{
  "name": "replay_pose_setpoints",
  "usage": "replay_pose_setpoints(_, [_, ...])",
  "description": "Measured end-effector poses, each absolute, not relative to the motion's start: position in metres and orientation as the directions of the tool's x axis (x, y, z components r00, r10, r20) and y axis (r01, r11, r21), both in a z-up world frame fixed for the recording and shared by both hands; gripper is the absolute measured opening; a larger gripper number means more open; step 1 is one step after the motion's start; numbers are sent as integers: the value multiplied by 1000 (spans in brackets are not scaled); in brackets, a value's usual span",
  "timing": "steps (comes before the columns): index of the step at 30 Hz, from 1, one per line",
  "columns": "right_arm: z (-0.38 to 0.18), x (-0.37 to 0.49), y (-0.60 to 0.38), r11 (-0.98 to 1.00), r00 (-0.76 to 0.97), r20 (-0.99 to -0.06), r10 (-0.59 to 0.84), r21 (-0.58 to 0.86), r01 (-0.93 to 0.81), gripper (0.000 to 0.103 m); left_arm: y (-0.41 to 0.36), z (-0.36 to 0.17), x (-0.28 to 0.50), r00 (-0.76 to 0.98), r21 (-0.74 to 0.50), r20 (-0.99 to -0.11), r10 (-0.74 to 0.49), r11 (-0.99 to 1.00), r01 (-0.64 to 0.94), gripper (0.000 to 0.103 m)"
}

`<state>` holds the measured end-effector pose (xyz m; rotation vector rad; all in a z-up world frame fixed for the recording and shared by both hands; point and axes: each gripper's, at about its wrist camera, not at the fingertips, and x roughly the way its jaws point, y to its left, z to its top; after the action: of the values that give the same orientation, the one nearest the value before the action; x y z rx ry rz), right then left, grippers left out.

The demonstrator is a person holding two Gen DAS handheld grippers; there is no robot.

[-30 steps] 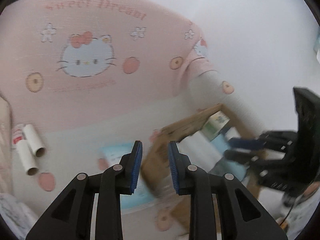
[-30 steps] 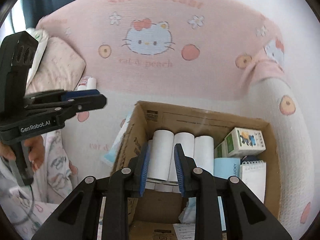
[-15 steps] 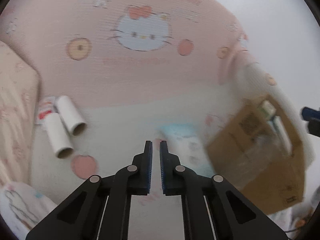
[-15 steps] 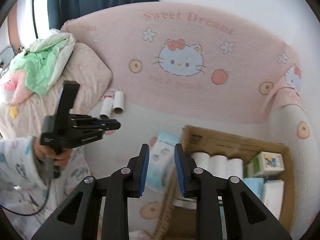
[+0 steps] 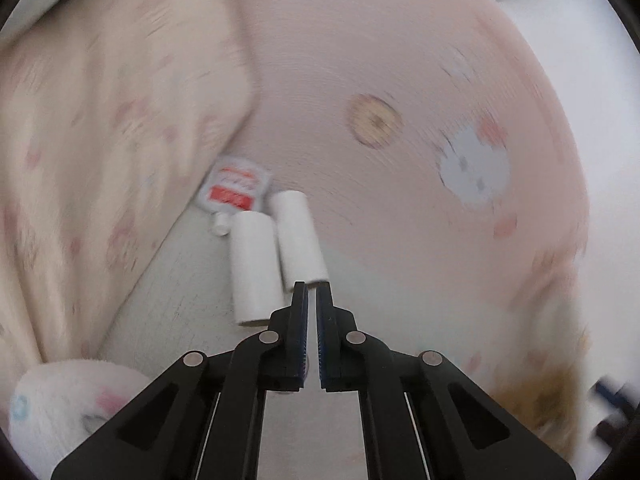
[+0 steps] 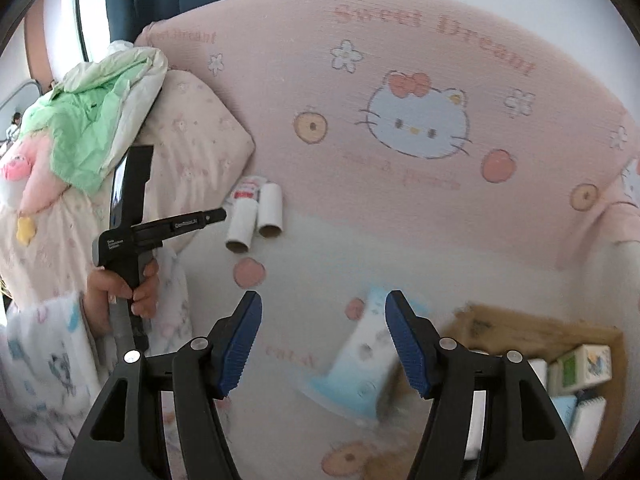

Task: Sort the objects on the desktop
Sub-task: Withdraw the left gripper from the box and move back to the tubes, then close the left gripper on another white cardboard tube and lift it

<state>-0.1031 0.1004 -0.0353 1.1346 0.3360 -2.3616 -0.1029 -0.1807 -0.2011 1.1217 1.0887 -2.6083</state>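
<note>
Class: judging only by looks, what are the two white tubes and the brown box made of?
Two white tubes: probably cardboard cores wrapped in matte white paper, since the open ends show brown inside. Brown box: apparently corrugated cardboard, dull tan with raw flap edges.

Cardboard box (image 6: 536, 332): right side cut off, contents partly hidden. Tissue pack (image 6: 360, 364): blurred. Red-labelled tube (image 5: 234, 190): print unreadable.

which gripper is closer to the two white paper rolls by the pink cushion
Left. The left gripper has its shut tips right at the near ends of the two white rolls. The right gripper, jaws just opened and empty, hangs well short of them, over the blue tissue pack.
</note>
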Motion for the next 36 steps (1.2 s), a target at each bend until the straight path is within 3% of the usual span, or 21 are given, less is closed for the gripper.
replay_pose_setpoints(7, [-52,-139,45,-830,-485,-794,-367,44,557,62,-232,-213,-111,-759,-690,-623,191,-592,417,4])
replay_pose_setpoints(11, [-71,-162,21,-822,-437,-814,-383,85,563,62,-236,-215,-128,-727,-670,-647,230,-628,397,6])
replay_pose_setpoints(12, [-77,-166,15,-821,-428,-821,-378,84,564,62,-234,-216,-135,-715,-665,-652,252,-643,380,12])
replay_pose_setpoints(15, [-98,-181,-1,-819,-394,-842,-368,93,566,62,-230,-229,-151,-649,-674,-682,336,-632,381,43])
replay_pose_setpoints(16, [-105,-185,-7,-818,-383,-848,-368,99,567,62,-232,-236,-155,-629,-684,-688,361,-610,399,48])
replay_pose_setpoints(21, [-139,-203,-33,-804,-350,-860,-371,109,585,62,-254,-272,-153,-629,-773,-635,449,-385,505,56])
replay_pose_setpoints(26, [-168,-217,-60,-777,-291,-867,-404,157,610,62,-260,-286,-150,-635,-784,-616,465,-288,549,58])
replay_pose_setpoints(33, [-210,-233,-87,-763,-194,-888,-417,226,606,62,-244,-281,-158,-589,-760,-649,482,-385,523,58])
replay_pose_setpoints(35, [-220,-238,-90,-774,-181,-890,-418,245,583,62,-241,-276,-158,-591,-749,-663,460,-422,511,52])
replay_pose_setpoints(36, [-222,-239,-90,-776,-178,-887,-426,257,576,62,-238,-272,-158,-582,-724,-689,432,-462,513,43])
